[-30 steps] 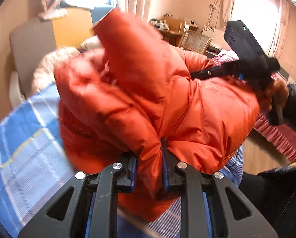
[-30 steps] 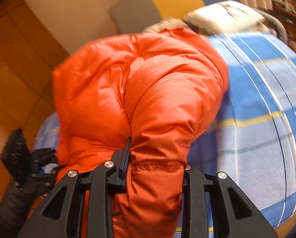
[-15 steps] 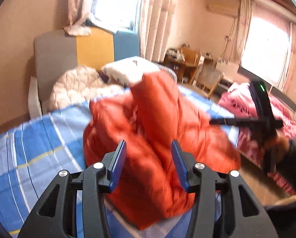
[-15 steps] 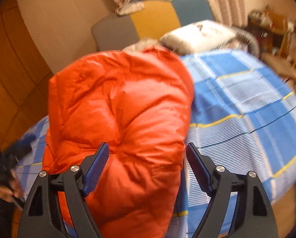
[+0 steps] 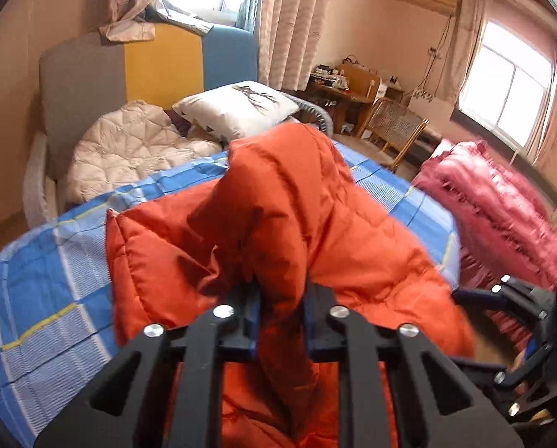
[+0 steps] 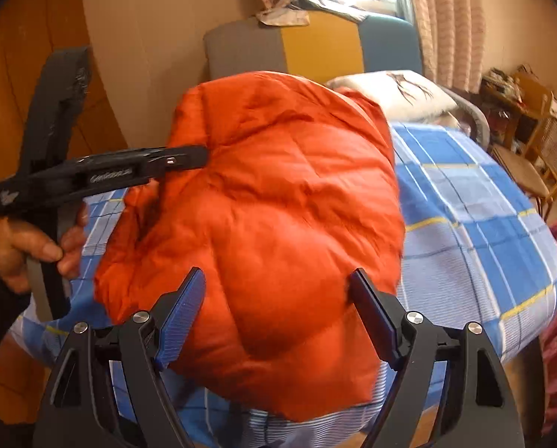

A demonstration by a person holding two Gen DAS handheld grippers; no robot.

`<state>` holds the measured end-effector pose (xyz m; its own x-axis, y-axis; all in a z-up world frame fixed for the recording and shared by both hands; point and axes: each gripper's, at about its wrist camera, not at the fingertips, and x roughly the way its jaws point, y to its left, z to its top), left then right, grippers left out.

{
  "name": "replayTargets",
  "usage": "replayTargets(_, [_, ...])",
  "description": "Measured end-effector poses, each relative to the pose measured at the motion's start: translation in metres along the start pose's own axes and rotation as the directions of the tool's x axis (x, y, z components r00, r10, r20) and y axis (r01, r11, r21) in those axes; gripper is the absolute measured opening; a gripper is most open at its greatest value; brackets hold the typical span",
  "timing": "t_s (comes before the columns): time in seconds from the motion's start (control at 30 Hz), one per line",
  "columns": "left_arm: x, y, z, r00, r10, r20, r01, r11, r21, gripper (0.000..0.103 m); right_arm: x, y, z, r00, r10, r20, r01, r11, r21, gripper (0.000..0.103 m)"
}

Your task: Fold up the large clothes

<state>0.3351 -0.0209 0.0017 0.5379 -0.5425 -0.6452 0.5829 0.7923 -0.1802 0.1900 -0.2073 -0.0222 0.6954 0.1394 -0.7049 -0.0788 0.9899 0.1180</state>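
The orange down jacket lies bunched on the blue checked bed. At the jacket's left side, the left hand-held gripper is clamped on a raised fold. At its near edge, the right hand-held gripper stands apart, holding nothing. Risk, I judge: the slick, puffy fabric slips or springs open because only one side is held.

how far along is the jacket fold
Done: the jacket lies bunched in a rough bundle on the bed. In hand: the left gripper pinches a raised fold; the right gripper is open, holding nothing. Left: flattening that fold and tidying the bundle.
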Motion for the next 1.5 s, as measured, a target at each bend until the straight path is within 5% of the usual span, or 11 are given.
replayTargets(0.23, [0.006, 0.036, -0.042, 0.999, 0.046, -0.014, -0.047, 0.997, -0.068, 0.013, 0.013, 0.034, -0.003, 0.999, -0.048, -0.012, 0.047, 0.997, -0.065, 0.08])
replayTargets(0.5, [0.02, 0.064, -0.068, 1.0, 0.021, -0.003, -0.021, 0.986, -0.163, 0.015, 0.055, 0.061, -0.013, 0.99, -0.121, -0.077, 0.111, 0.986, -0.121, 0.082])
replayTargets(0.6, [0.015, 0.065, -0.066, 0.999, 0.035, -0.005, -0.035, 0.978, -0.207, 0.022, 0.056, 0.062, -0.013, 0.987, -0.141, -0.079, 0.13, 0.983, -0.131, 0.082])
replayTargets(0.73, [-0.006, 0.069, -0.068, 0.997, 0.081, 0.011, -0.075, 0.96, -0.269, 0.049, 0.041, 0.06, -0.011, 0.985, -0.16, -0.065, 0.153, 0.983, -0.105, 0.084])
replayTargets(0.8, [-0.018, 0.064, -0.069, 0.994, 0.108, 0.014, -0.101, 0.962, -0.252, 0.05, 0.034, 0.06, -0.013, 0.983, -0.178, -0.052, 0.172, 0.98, -0.102, 0.085])
replayTargets(0.93, [-0.043, 0.053, -0.075, 0.98, 0.193, 0.037, -0.18, 0.955, -0.236, 0.066, 0.02, 0.061, -0.016, 0.977, -0.211, -0.031, 0.208, 0.975, -0.078, 0.085])
replayTargets(1.3, [-0.102, 0.011, -0.114, 0.931, 0.351, 0.097, -0.319, 0.915, -0.247, 0.076, -0.015, 0.062, -0.028, 0.966, -0.258, 0.017, 0.258, 0.966, 0.001, 0.091])
replayTargets(1.5, [-0.119, -0.022, -0.134, 0.897, 0.423, 0.128, -0.383, 0.889, -0.249, 0.096, -0.039, 0.062, -0.039, 0.955, -0.293, 0.05, 0.287, 0.953, 0.097, 0.1])
